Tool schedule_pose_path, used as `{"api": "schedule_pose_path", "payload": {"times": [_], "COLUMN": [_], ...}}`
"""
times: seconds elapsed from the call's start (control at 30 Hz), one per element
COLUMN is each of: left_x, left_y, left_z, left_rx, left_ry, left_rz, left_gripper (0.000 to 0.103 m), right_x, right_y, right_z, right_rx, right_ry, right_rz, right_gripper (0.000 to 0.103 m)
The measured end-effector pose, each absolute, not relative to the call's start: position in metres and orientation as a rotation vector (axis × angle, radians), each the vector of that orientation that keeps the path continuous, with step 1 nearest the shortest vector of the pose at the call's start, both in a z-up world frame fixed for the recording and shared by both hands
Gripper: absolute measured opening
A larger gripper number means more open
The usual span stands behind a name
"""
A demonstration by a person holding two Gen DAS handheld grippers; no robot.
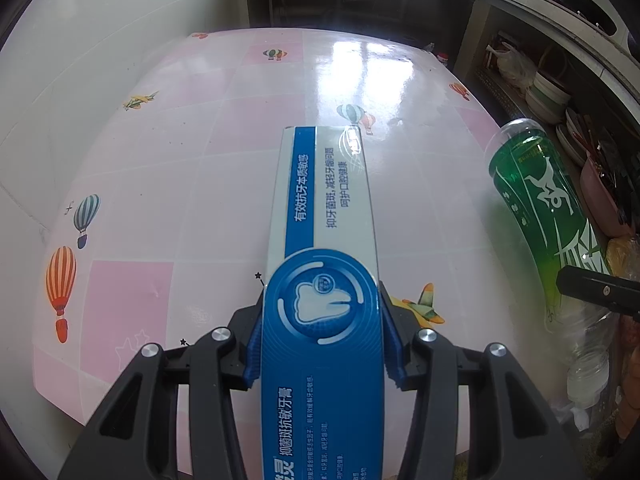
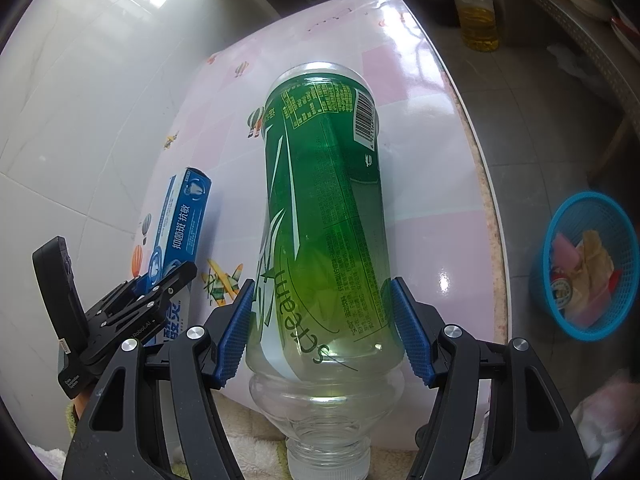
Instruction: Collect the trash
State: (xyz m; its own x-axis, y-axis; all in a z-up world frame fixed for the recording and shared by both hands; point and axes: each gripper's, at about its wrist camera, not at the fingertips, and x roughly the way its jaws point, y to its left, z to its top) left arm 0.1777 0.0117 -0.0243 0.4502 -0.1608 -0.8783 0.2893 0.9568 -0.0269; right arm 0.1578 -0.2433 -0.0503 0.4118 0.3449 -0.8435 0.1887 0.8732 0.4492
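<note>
Clamped in my left claw (image 1: 320,344), the toothpaste box (image 1: 324,208) juts toward twelve o'clock over the table (image 1: 168,152). Right view: my right claw (image 2: 322,332) grips the green bottle (image 2: 324,208); the blue basket (image 2: 588,264) at three o'clock, already holding scraps, awaits both.

Blue-white toothpaste box (image 1: 324,248); green-labelled clear bottle (image 2: 324,216); pink-checked balloon-print tablecloth (image 1: 168,184); blue basket (image 2: 588,268).
</note>
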Motion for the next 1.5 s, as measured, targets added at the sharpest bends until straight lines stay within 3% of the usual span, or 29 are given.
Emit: {"api": "schedule_pose_path", "payload": {"times": [0.97,1.2,1.5], "left_x": [0.178,0.176,0.162], "left_y": [-0.003,-0.052,-0.181], "left_z": [-0.011,0.022,0.050], "left_rx": [0.136,0.122,0.149], "left_ry": [1.045,0.999,0.980], "left_rz": [-0.330,-0.487,-0.817], "left_gripper": [0.046,0.046,0.046], "right_x": [0.143,0.118,0.019], "right_y": [-0.263,-0.305,-0.408], "right_z": [-0.038,-0.019,0.002], "right_rx": [0.622,0.733,0.815], "right_ry": [1.082,0.967,0.779], "right_rz": [0.119,0.089,-0.245], "right_gripper": [0.063,0.063,0.063]}}
